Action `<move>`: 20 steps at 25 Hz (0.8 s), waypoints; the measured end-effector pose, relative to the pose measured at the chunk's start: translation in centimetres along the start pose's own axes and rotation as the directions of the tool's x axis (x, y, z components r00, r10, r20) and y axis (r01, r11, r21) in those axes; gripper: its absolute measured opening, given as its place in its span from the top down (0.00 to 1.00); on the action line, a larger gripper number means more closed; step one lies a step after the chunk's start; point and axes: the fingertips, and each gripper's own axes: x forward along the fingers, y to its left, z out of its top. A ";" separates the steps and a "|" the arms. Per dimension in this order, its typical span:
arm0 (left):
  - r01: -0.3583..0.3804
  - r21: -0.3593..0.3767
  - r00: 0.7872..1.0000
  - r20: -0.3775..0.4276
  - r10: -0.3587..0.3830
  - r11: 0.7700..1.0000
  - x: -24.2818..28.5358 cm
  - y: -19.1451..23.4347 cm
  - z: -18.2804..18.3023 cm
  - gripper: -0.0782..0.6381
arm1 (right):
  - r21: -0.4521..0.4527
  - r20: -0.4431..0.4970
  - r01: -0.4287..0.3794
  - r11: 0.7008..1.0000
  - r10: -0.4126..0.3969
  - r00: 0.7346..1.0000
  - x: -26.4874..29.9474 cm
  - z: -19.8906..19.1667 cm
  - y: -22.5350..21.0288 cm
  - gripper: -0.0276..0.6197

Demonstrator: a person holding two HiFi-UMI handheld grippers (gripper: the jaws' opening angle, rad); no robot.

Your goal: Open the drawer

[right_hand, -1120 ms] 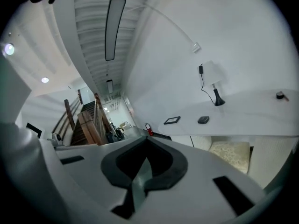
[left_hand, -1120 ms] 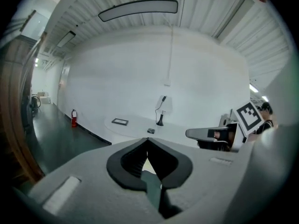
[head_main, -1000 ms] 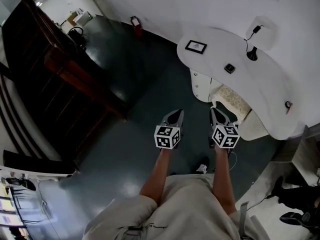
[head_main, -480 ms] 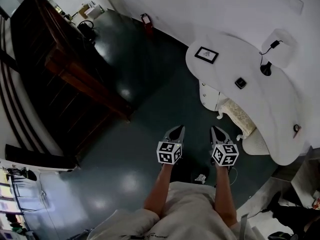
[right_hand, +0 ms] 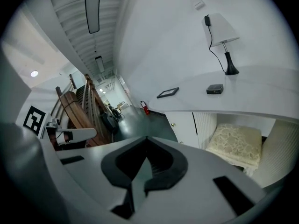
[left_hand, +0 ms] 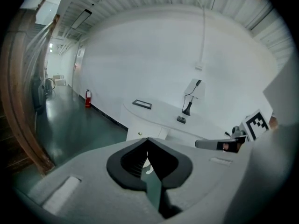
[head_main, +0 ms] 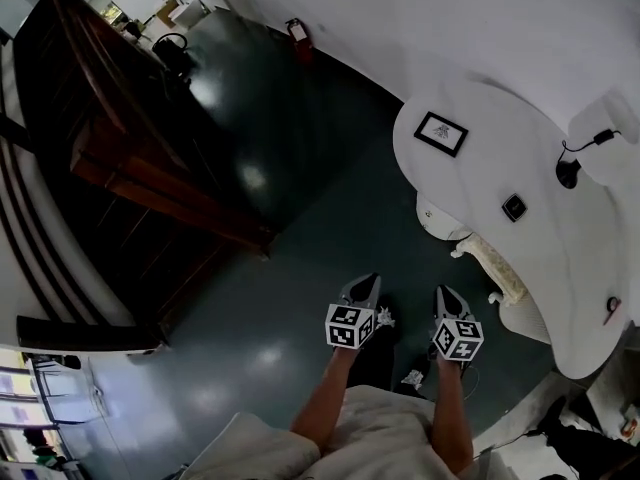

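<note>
A white curved desk [head_main: 520, 148] stands at the right of the head view, with a white drawer unit [head_main: 432, 215] under its left end. In the left gripper view the drawer front and its round knob [left_hand: 139, 134] lie just beyond the jaw tips. In the right gripper view the drawer unit [right_hand: 183, 121] shows small knobs. My left gripper [head_main: 364, 290] and right gripper [head_main: 446, 296] hang side by side over the dark floor, short of the desk. Both are shut with nothing between the jaws. Neither touches the drawers.
A cream-cushioned stool [head_main: 497, 268] is tucked under the desk beside the drawers. On the desk lie a picture frame [head_main: 441, 133], a small black device [head_main: 514, 206] and a lamp [head_main: 570, 171]. Dark wooden stairs [head_main: 130, 158] fill the left. A fire extinguisher [head_main: 298, 30] stands by the wall.
Both grippers have sunk lower and sit further down the head view. The view has swung, so the desk now lies further right. The jaws have stayed shut.
</note>
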 end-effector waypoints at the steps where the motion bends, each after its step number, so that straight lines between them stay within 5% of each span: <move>1: 0.005 0.003 1.000 -0.005 -0.005 1.000 1.1 0.6 0.3 0.88 | -0.009 -0.008 0.004 1.000 -0.004 1.000 1.2 0.3 -0.2 0.93; 10: 0.162 0.025 0.977 -0.148 -0.156 0.987 10.4 4.1 -3.1 0.88 | -0.161 -0.063 -0.054 0.986 0.045 0.997 12.1 -0.4 0.4 0.93; 14: 0.219 0.071 0.958 -0.205 -0.201 0.973 13.7 4.6 -5.8 0.88 | -0.275 -0.169 -0.202 0.940 0.160 0.973 14.9 -3.1 1.3 0.93; 20: 0.172 0.092 0.980 -0.120 -0.161 0.981 17.0 5.7 -5.7 0.88 | -0.365 -0.171 -0.188 0.912 0.133 0.976 17.2 -4.7 -0.8 0.94</move>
